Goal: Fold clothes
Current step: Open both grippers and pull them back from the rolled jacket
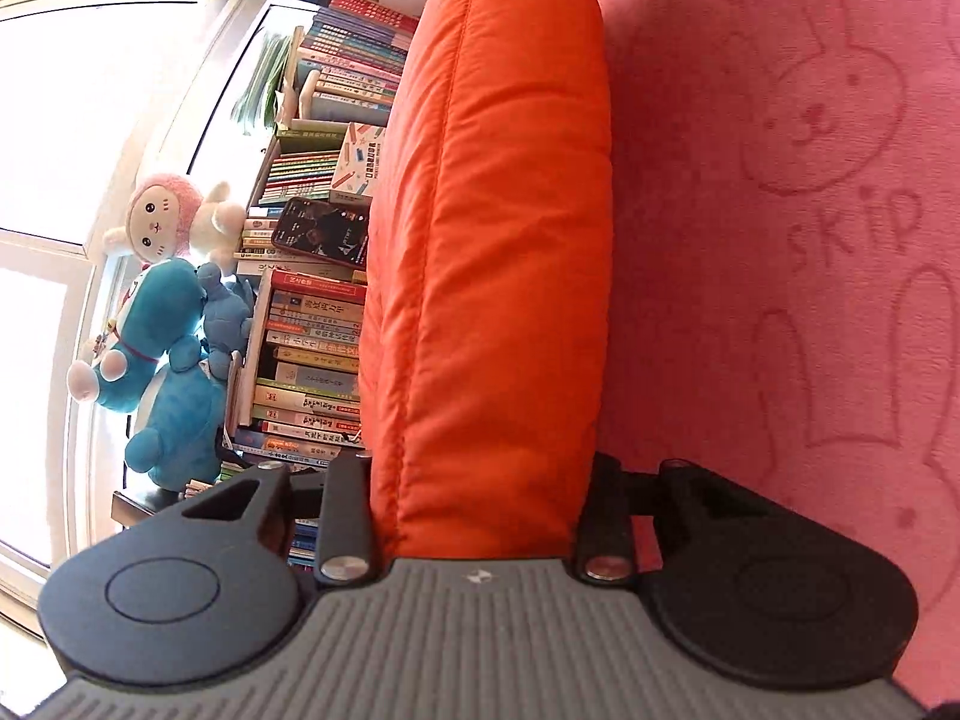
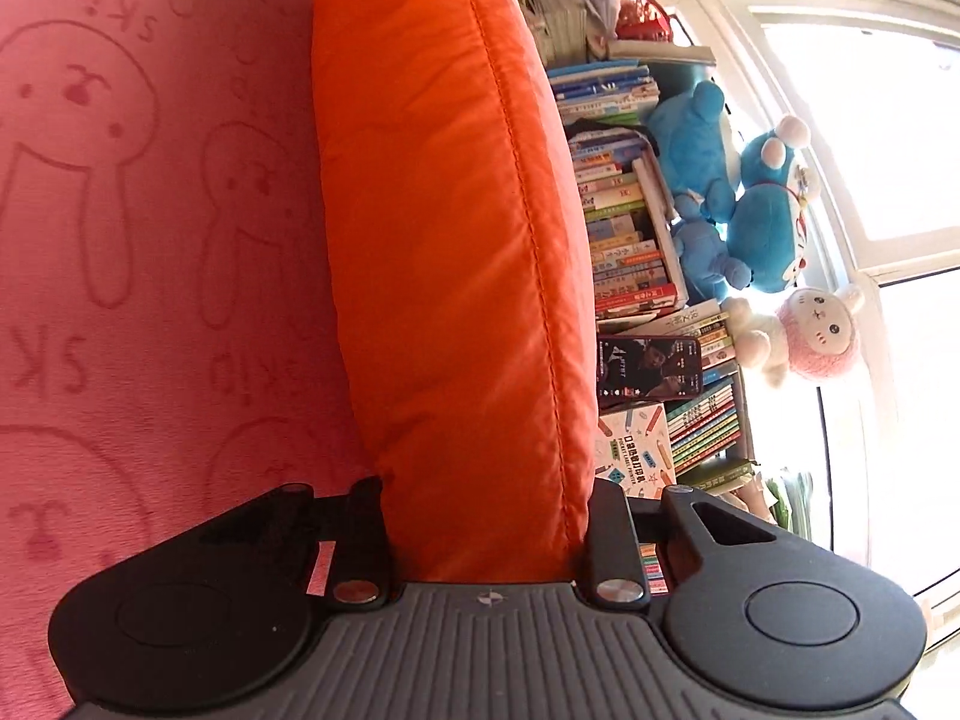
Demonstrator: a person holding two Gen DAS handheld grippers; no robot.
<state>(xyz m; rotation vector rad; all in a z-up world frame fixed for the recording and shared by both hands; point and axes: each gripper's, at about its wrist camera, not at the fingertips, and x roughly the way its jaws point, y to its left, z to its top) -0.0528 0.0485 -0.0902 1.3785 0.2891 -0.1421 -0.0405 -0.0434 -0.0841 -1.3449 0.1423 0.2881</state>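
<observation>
Orange padded fabric fills the middle of both wrist views: a puffy quilted orange garment (image 1: 486, 240) with stitched seams, stretched between the two claws. The left claw (image 1: 477, 516) is closed down on one end of it, both black fingers pressing into the padding, and the right claw (image 2: 486, 534) grips the other end the same way (image 2: 444, 240). The garment runs away from each claw toward the far edge of the view, above a pink blanket (image 1: 780, 240) printed with rabbits and the word "skip". Beyond the garment, on the side away from the blanket, stand stacks of books (image 1: 312, 360) with a phone (image 1: 321, 231) lying on them. Blue plush toys (image 1: 174, 360) and a pink-and-white plush toy (image 1: 165, 219) sit by a bright window (image 1: 72, 120).
</observation>
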